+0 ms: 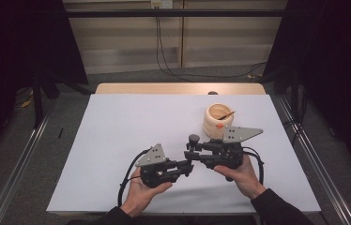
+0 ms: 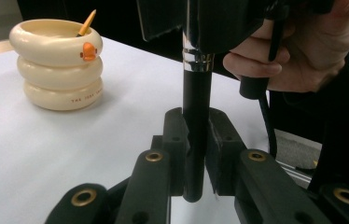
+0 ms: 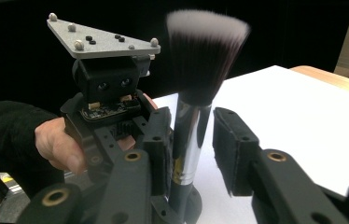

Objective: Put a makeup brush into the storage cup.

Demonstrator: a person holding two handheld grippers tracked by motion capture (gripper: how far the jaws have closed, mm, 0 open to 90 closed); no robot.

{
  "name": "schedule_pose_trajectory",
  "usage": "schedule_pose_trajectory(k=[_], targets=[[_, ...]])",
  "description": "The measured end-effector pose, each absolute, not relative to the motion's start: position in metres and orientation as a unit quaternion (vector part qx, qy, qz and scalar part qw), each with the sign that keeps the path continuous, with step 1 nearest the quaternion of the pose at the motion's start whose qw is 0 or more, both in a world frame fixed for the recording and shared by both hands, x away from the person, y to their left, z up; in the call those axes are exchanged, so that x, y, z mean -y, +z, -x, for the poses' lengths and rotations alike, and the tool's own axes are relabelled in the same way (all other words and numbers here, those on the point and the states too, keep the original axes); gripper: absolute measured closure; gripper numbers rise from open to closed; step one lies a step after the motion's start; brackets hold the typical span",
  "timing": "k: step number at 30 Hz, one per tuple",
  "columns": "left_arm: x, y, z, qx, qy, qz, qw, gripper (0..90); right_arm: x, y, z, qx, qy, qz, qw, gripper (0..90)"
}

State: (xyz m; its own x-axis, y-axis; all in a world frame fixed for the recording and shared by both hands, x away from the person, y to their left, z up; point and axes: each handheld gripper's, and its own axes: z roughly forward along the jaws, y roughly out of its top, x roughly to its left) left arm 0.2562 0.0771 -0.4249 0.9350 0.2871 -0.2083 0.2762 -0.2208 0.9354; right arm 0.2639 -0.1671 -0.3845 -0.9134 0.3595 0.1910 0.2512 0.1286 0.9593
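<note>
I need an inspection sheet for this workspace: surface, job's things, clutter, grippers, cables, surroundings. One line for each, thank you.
Surface: white table top, bare around the work.
Job's things: makeup brush upright, black handle below; cream ringed holder with an orange stick.
Clutter: nothing seen.
Grippers: left gripper shut on the brush handle; right gripper around the silver ferrule, one pad apart.
Cables: black cable trails from the left gripper.
Surroundings: dark curtains, grey floor.

left gripper (image 1: 188,168) grips brush (image 1: 194,140) | right gripper (image 1: 193,149) alongside | holder (image 1: 218,120) behind
</note>
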Motion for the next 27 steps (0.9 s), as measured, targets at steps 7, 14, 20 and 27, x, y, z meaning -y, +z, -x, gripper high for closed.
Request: schedule_pose_trajectory(k=[7, 14, 20, 27], targets=[[-0.0775, -0.4258, -0.2565, -0.181, 0.008, -0.783, 0.595, 79.6, 0.1650, -0.3852, -0.2638, -0.752, 0.625, -0.203, 0.038, 76.8], [-0.0768, -0.4285, -0.2567, -0.182, 0.009, -0.777, 0.603, 79.5, 0.1639, -0.3846, -0.2636, -0.754, 0.623, -0.204, 0.035, 77.7], [-0.0780, -0.4299, -0.2568, -0.185, 0.010, -0.773, 0.607, 78.6, 0.1632, -0.3837, -0.2632, -0.756, 0.622, -0.201, 0.036, 77.9], [-0.0772, -0.4296, -0.2550, -0.192, 0.032, -0.771, 0.606, 63.2, 0.1623, -0.3817, -0.2618, -0.756, 0.622, -0.200, 0.042, 78.0]])
